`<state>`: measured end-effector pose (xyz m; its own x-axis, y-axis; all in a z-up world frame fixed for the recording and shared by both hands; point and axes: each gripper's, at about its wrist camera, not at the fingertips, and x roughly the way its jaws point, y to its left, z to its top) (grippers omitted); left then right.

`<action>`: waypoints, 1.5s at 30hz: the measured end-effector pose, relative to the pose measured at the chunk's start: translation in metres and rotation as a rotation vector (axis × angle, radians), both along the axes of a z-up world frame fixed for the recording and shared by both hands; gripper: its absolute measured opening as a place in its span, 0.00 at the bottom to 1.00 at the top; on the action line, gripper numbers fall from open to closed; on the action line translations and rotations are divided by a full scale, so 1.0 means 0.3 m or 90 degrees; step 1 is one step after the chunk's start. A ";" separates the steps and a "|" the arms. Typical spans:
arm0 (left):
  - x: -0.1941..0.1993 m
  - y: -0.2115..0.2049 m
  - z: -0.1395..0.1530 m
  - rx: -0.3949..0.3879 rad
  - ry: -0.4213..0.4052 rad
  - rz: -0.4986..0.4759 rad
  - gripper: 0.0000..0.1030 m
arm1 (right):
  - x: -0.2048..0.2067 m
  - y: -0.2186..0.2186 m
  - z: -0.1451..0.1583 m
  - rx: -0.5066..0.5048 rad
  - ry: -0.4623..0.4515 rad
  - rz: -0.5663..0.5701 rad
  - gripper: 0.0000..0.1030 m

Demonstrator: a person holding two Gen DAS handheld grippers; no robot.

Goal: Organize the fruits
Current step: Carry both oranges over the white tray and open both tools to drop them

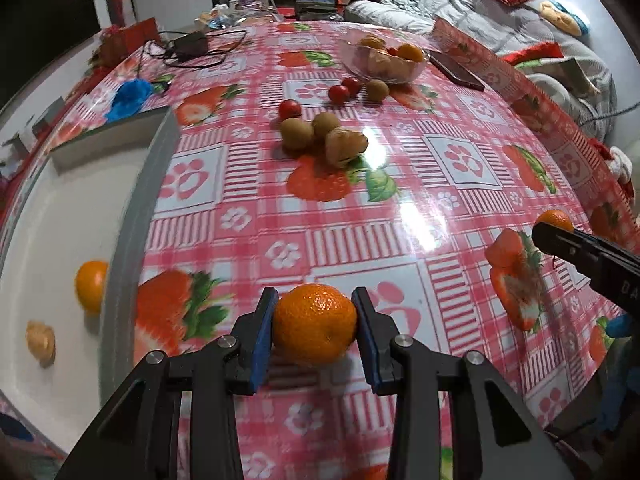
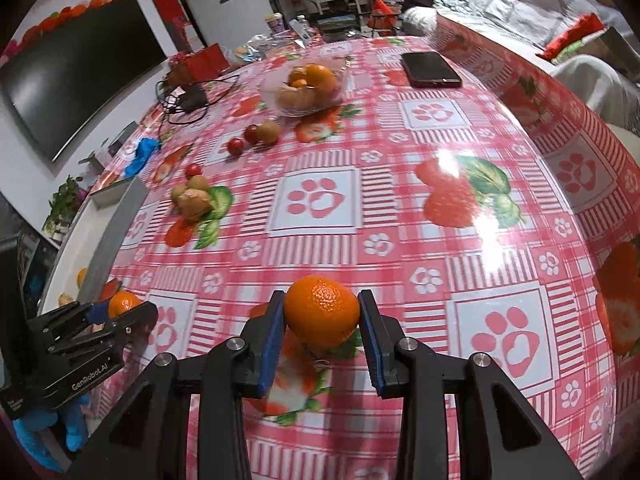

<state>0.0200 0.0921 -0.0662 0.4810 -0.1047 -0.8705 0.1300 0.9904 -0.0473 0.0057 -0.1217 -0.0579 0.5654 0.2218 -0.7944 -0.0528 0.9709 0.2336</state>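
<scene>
Left wrist view: the left gripper [image 1: 315, 326] is squeezing a tangerine [image 1: 315, 323] between its blue fingers [image 1: 262, 336], just right of the white tray [image 1: 120, 248] on the worktop [image 1: 400, 200].

Right wrist view: the right gripper [image 2: 322, 330] is clamping a second tangerine [image 2: 323, 311], its fingers [image 2: 272, 346] pressing both sides, well right of the tray [image 2: 116, 224].

Two orange mandarins [image 1: 315, 323] [image 2: 323, 311], one clamped in each tongs.

The blurred pale lump [image 1: 41, 343] in the tray [image 1: 124, 248] is perhaps a walnut.
</scene>
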 end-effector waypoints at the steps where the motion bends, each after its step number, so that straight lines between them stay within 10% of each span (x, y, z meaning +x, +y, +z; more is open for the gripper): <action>1: -0.007 0.008 0.008 -0.002 -0.004 0.002 0.40 | -0.003 0.007 0.006 0.000 -0.002 0.002 0.36; 25: -0.119 0.320 0.190 -0.047 -0.092 0.081 0.40 | 0.007 0.323 0.134 -0.047 -0.027 0.105 0.36; 45: -0.090 0.658 0.144 -0.049 -0.089 0.199 0.40 | 0.138 0.772 0.174 -0.057 -0.010 0.265 0.36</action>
<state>-0.0070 0.2894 -0.0232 0.6145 0.0032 -0.7889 -0.1678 0.9776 -0.1267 0.0471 0.1099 -0.0055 0.4544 0.3642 -0.8130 -0.4474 0.8824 0.1453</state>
